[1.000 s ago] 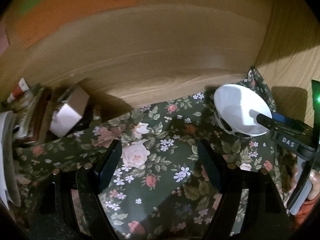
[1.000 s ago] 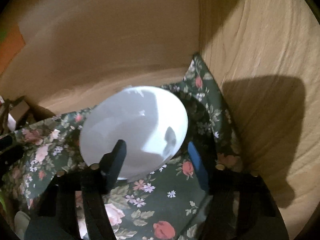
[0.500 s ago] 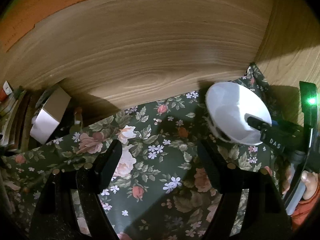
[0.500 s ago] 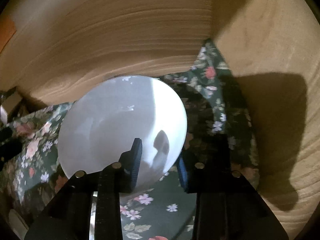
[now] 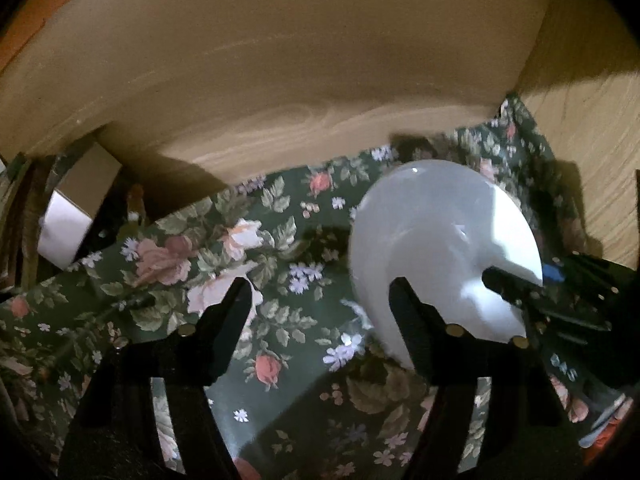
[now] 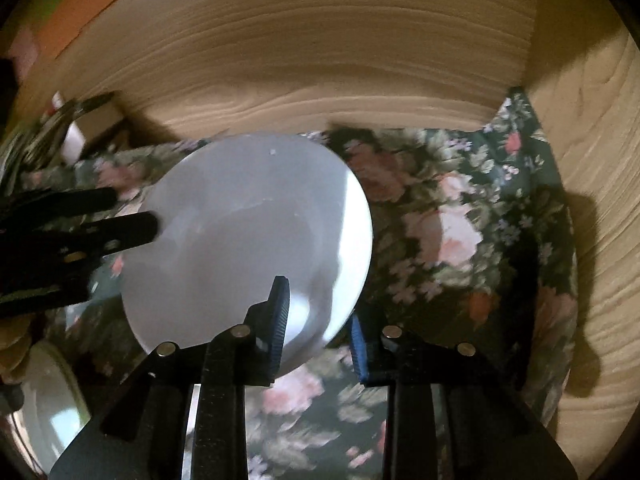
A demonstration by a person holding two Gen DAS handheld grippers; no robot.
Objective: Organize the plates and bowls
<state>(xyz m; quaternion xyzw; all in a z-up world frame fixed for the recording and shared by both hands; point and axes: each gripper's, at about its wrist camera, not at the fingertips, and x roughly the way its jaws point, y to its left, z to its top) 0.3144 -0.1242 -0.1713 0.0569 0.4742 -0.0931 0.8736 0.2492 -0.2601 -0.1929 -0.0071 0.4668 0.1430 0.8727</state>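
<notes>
Right wrist: one white bowl [image 6: 248,232] — perhaps one plate [image 6: 44,392].

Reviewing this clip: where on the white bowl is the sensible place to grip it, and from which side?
Probably the thin rim, one finger inside and one outside. The white bowl is wide, smooth and tilted, too broad to span. The right gripper, jaws closing, already pinches the near rim from the camera side. The left gripper, also closing, has nothing between its fingers; it would best take the opposite rim.

You get dim, warm light; hard shadows fall on the pale wooden wall [image 6: 580,160], motion blur smears the dark floral cloth [image 6: 460,220] beneath it, fisheye corners black.
</notes>
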